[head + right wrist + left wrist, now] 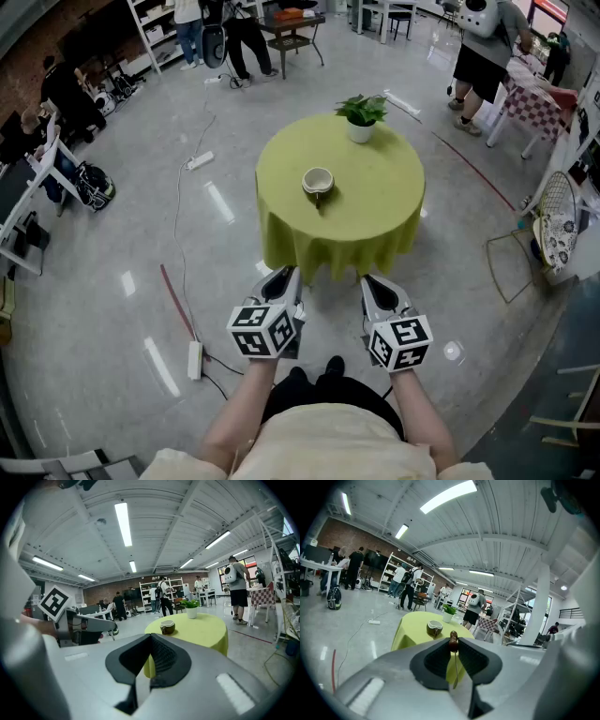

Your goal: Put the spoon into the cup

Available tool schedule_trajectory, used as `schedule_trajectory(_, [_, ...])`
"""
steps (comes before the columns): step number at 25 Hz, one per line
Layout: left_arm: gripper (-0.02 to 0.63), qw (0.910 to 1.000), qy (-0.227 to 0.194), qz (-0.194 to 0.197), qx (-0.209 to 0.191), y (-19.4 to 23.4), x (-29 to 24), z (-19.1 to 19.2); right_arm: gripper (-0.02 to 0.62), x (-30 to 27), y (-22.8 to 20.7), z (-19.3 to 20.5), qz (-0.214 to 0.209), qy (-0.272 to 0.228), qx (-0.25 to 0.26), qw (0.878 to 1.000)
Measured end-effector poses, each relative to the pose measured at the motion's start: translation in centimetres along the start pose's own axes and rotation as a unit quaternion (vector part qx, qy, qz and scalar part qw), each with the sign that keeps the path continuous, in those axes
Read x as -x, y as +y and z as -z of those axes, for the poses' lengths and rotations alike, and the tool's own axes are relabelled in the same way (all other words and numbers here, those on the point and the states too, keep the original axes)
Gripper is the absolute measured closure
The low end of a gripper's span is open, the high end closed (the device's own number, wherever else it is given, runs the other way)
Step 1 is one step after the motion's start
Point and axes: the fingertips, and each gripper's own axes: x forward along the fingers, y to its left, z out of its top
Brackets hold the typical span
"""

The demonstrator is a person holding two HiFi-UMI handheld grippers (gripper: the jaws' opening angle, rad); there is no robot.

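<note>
A brown-and-white cup (318, 181) stands near the middle of a round table with a yellow-green cloth (375, 206); it also shows as the cup (434, 628) and the cup (167, 627) in the two gripper views. My left gripper (284, 277) hangs in front of the table's near edge, well short of the cup. In the left gripper view the left gripper (453, 644) is shut on a thin spoon (453, 641), whose brown end sticks up at the jaw tips. My right gripper (375, 282) is beside it, and the right gripper (151, 637) is shut with nothing in it.
A potted plant (361, 116) stands at the table's far edge. Power strips (195, 360) and cables lie on the floor at left. A wire stand (525, 267) is at right. People (483, 56) and shelves stand at the back.
</note>
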Motion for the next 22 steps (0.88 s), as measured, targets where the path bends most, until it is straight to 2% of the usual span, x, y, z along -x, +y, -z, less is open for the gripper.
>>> schedule_trajectory(22, [0.551,0.9996,-0.018,-0.014,-0.015,-0.5,-0.8,-1.6,0.594,-0.3,-1.9,-0.9,-0.009,-0.022,-0.011,1.0])
